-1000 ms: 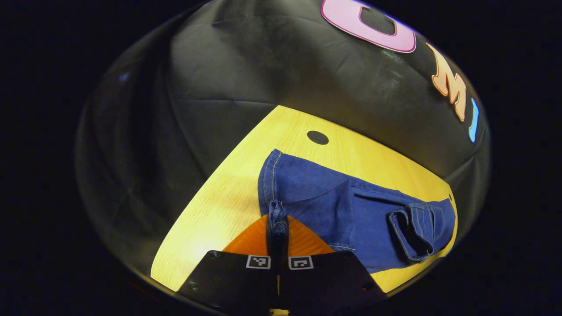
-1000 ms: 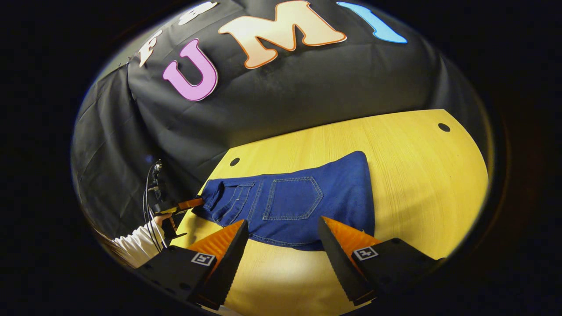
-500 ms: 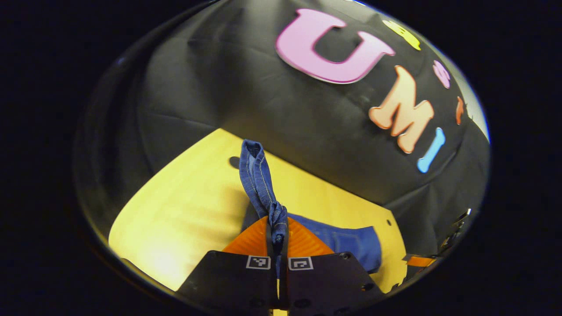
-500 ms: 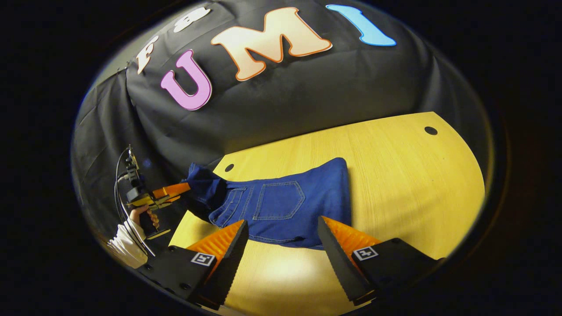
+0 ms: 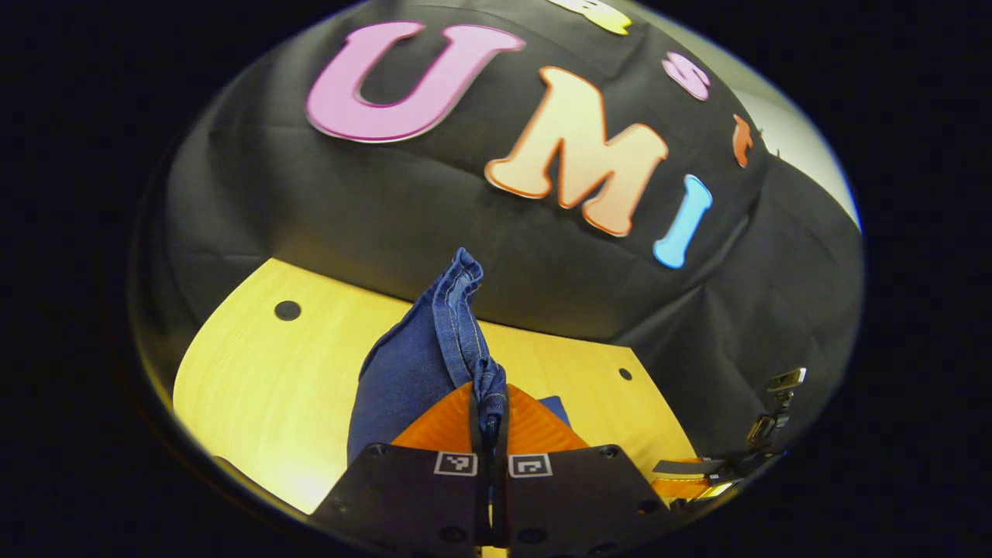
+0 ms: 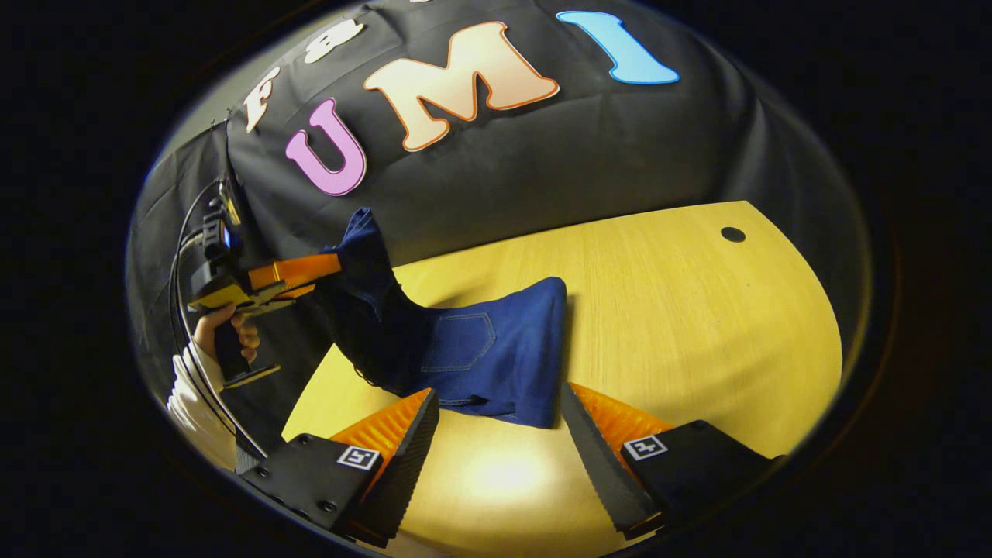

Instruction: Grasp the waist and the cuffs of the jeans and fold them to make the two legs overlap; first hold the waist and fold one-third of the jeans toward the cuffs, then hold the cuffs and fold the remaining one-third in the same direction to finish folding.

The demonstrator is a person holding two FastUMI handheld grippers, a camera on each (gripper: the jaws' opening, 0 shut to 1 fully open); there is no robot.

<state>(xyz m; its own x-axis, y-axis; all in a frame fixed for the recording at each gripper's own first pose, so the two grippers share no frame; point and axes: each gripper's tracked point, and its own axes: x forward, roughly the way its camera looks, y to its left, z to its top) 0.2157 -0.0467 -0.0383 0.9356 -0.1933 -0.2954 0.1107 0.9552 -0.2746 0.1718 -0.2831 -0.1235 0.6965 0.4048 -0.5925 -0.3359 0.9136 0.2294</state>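
Above the wooden table [image 6: 682, 310], the left gripper [image 6: 329, 267] clamps a raised end of the jeans [image 6: 496, 356] while the right gripper [image 6: 500, 434] hovers wide open nearby; so narrow a pinch could slip, or drag the resting denim askew.

- Left gripper [image 5: 488, 411]: fingers closed together, a bunched stitched edge of the jeans [image 5: 418, 364] pinched between them.
- Denim rises from the fingers to a peak against the black wall; a fuller blue fold hangs to the left, over the table.
- Small patch of blue just right of the fingers, low.
- Table [image 5: 256, 380]: yellow wood grain, two dark round holes [image 5: 287, 311], one left and one right.
- Right gripper [image 5: 701, 480]: partly seen at lower right edge; jaw state unreadable.
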